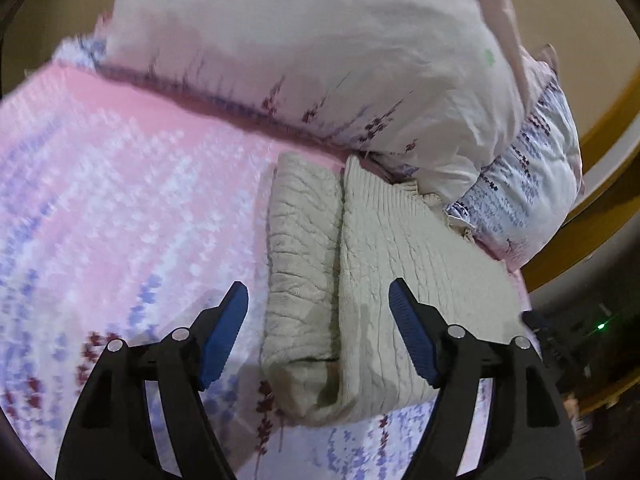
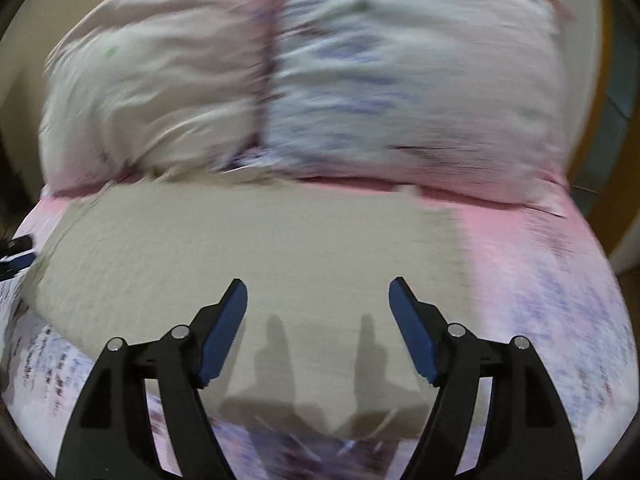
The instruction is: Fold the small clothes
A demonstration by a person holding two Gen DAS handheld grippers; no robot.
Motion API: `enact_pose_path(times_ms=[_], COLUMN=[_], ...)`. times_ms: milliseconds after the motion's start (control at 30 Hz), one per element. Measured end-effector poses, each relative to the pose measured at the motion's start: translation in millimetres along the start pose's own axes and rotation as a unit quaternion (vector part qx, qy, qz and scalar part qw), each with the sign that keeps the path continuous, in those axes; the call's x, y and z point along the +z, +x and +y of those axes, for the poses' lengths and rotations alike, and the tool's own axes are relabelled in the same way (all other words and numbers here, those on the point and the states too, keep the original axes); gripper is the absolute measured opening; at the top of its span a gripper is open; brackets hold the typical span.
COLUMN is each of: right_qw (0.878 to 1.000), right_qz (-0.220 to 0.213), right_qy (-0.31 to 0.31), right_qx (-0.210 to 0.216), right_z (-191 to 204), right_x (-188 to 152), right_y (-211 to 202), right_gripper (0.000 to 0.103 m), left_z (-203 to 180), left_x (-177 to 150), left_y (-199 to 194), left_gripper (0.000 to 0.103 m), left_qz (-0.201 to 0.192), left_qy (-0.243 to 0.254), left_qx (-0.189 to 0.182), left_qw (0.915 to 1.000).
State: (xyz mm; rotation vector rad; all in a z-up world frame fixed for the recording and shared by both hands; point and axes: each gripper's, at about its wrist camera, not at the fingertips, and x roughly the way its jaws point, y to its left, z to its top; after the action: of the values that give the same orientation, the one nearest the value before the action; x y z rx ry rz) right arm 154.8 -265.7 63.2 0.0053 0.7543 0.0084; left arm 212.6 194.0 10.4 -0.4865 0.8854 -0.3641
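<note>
Left wrist: folded beige knit sweater (image 1: pixel 360 280) on pink floral bedsheet (image 1: pixel 120 180).

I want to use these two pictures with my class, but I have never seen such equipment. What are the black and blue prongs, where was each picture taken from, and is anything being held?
No robot: a person holds a hand-held gripper in each hand, each carrying a forward-looking fisheye camera. One picture looks past the left hand-held gripper, the other past the right hand-held gripper. Both are open, holding nothing. A beige knitted garment, partly folded, lies on a pink floral bedsheet near pillows.
</note>
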Motion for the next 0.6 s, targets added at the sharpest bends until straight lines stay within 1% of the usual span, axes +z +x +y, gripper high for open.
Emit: enact_pose_path(times_ms=[67,167,267,300,400,500,533,600], right_qw=[1.0,0.999,0.999,0.999,0.999,0.999,0.999,0.999], right_qz=[0.008,0.017,0.033,0.036,0.036,0.033,0.034,0.036], right_qy=[-0.015,-0.031,-0.03,-0.029,-0.032,-0.038,-0.038,-0.035], right_qx=[0.009,0.013,0.018,0.016,0.007,-0.002,-0.002,0.0], right_z=[22.1,44.2,54.8,57.4,60.3,64.2,64.7,62.1], right_x=[5.4,8.8,8.9,8.2,3.6,1.2,0.8,0.1], right_y=[14.1,29.9,43.0,47.2,52.5,55.4,56.3,55.9], right_gripper=[0.073,0.073,0.074,0.077,0.082,0.084,0.084,0.085], left_z=[0.9,-6.0,-10.1,-11.4,-15.7,-20.5,-21.7,-23.4], left_x=[2.1,2.9,4.9,5.1,5.1,3.6,3.4,3.3], left_y=[9.4,17.1,21.4,22.5,25.6,29.9,30.9,32.9], left_gripper=[0.074,0.075,0.076,0.076,0.075,0.063,0.057,0.049], left_qz=[0.011,0.015,0.015,0.015,0.012,0.011,0.01,0.01], left_qy=[-0.008,0.004,0.01,0.014,0.022,0.026,0.026,0.025], left_qx=[-0.008,-0.013,-0.011,-0.008,-0.003,0.007,0.012,0.017], left_qw=[0.9999,0.9998,0.9998,0.9998,0.9997,0.9996,0.9995,0.9995])
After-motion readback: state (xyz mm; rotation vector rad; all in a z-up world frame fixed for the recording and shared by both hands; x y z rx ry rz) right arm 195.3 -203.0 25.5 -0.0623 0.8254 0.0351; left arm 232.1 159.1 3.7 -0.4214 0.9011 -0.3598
